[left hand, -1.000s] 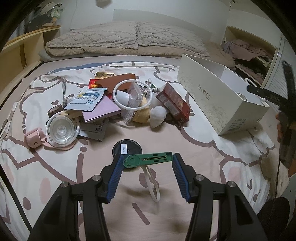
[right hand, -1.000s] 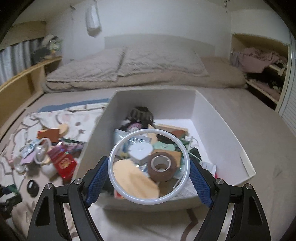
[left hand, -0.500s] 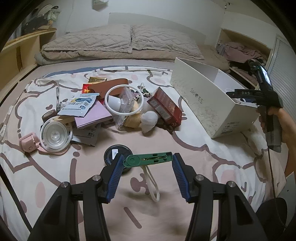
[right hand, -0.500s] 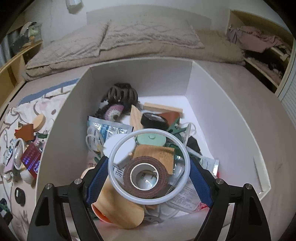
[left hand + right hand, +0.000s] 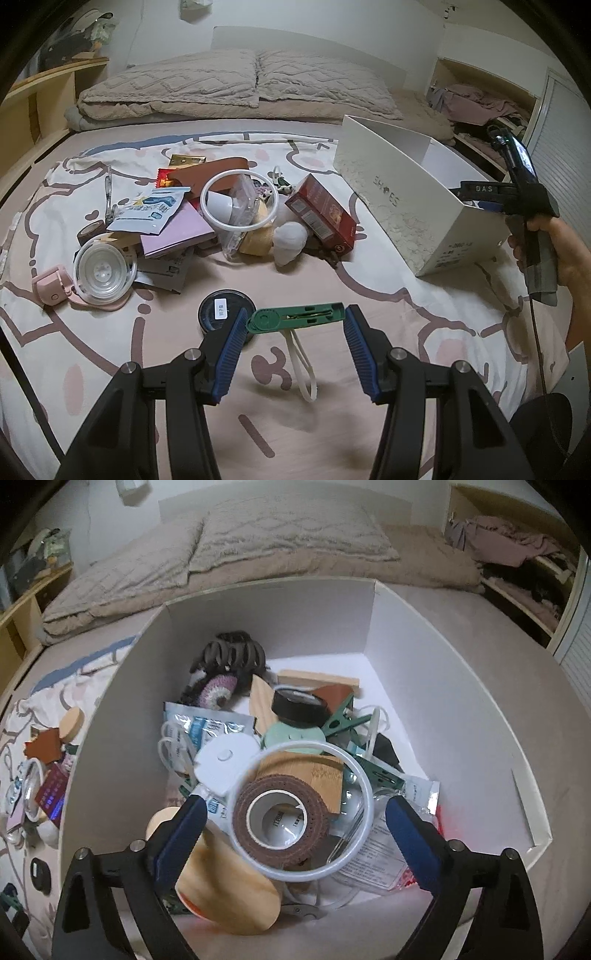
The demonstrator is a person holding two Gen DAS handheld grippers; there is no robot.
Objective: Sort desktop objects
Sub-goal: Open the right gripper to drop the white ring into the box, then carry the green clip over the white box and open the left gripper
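Over the white box (image 5: 436, 686), the right gripper (image 5: 295, 834) spreads its jaws, freeing the white ring (image 5: 301, 812) held moments ago; the left gripper (image 5: 295, 332) pinches a green clip (image 5: 295, 316).

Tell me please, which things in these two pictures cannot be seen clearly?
- Left wrist view: the shoe box inside, hidden by its own wall.
- Left wrist view: the label on the black round tin, too small.
- Right wrist view: items under the brown tape roll and white ring, covered.
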